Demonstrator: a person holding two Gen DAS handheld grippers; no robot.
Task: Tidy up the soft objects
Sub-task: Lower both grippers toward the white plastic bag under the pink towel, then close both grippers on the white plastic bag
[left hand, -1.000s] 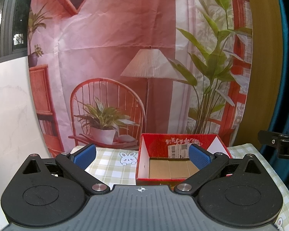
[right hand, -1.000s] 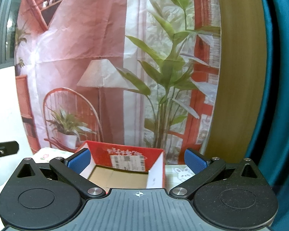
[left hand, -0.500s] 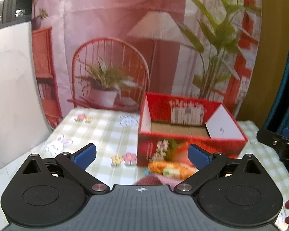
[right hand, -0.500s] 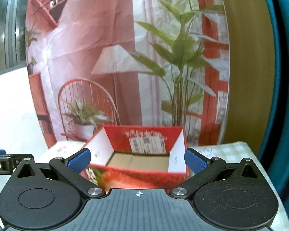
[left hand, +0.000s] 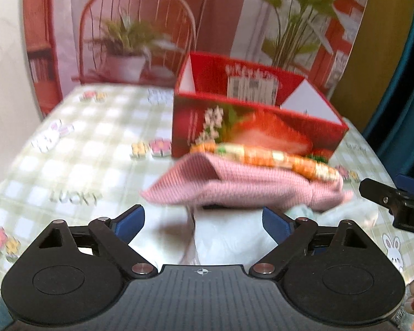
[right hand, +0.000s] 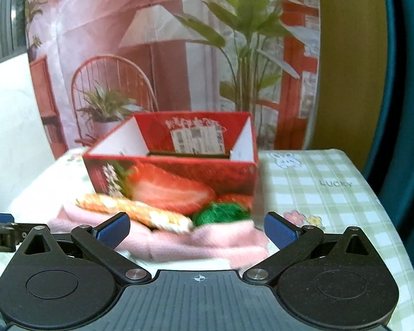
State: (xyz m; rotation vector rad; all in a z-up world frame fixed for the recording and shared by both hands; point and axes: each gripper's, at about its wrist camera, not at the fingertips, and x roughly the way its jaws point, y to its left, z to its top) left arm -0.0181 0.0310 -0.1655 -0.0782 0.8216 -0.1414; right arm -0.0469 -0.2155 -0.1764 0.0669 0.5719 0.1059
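As both grippers hang over the heap of soft things in front of the red strawberry box [left hand: 256,127], we see nothing yet in hand. The left gripper [left hand: 202,222] has its blue pads well apart, having just been closing a little, with only pale white cloth [left hand: 229,237] lying below the gap between them and no pad pressing on it. The right gripper [right hand: 197,230] stands wide open too, with empty jaws.

The task's things sit stacked just before the box's near wall: a pink ribbed knit [left hand: 234,182] across the front, an orange patterned cloth [left hand: 265,158] draped on top of it and touching the box, a green fuzzy bundle [right hand: 220,213] tucked against the box's right corner, and the white cloth nearest us. The box itself, open-topped, looks empty from here (its floor is mostly hidden in both views).

We judge the risks to come from the stacking. A pinch on the pink knit could drag the orange cloth off with it, or tug the white layer beneath, since the pieces overlap. A shallow bite may take only a fold, which could slip out on the way over the box wall. Two grippers closing on the same heap could also clash, for the right one's finger already shows at the edge of the left view, beside the pile. A hard pull toward us might shift the light box on the checked tablecloth [right hand: 331,193].
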